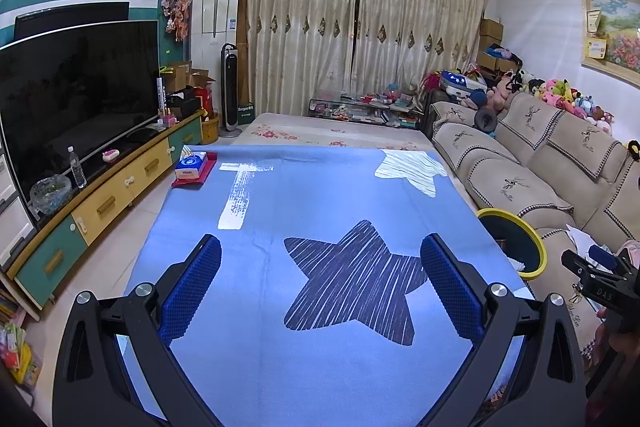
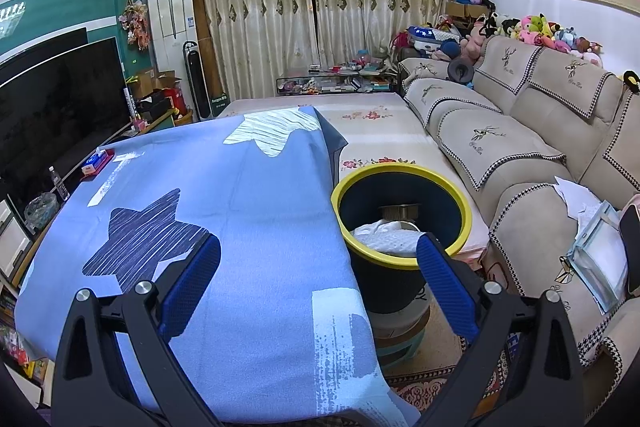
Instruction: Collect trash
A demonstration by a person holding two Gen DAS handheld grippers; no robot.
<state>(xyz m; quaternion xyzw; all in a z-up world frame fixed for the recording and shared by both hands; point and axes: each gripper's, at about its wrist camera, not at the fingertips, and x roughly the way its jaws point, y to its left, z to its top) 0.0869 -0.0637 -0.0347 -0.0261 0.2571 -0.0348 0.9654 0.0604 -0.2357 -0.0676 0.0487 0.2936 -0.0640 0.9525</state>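
The room is a living room with long cream curtains [image 1: 360,39] at the back and a beige sofa [image 1: 532,167] along the right wall. A row of soft toys [image 1: 560,95] sits on top of the sofa. In the left wrist view, a counter with a blue cloth [image 1: 320,195] fills the middle. The left gripper [image 1: 320,283] has its jaws wide apart, with nothing in them. A dark star [image 1: 356,279] on the cloth lies right between the jaws. Far ahead of the left jaw sits a tissue pack [image 1: 191,166] on a red mat. A big black TV [image 1: 80,99] stands off to the left. Past the right jaw, the yellow-rimmed bin [image 1: 516,243] peeks over the counter edge.

In the right wrist view, the same blue cloth [image 2: 240,195] covers the counter. The right gripper [image 2: 318,283] also has its jaws wide and holds nothing. The bin [image 2: 400,211] stands just beyond the right jaw, beside the counter. White crumpled paper [image 2: 390,239] lies inside it. The dark star [image 2: 144,235] is near the left jaw. Loose papers [image 2: 588,227] lie on the sofa [image 2: 520,131] to the right.
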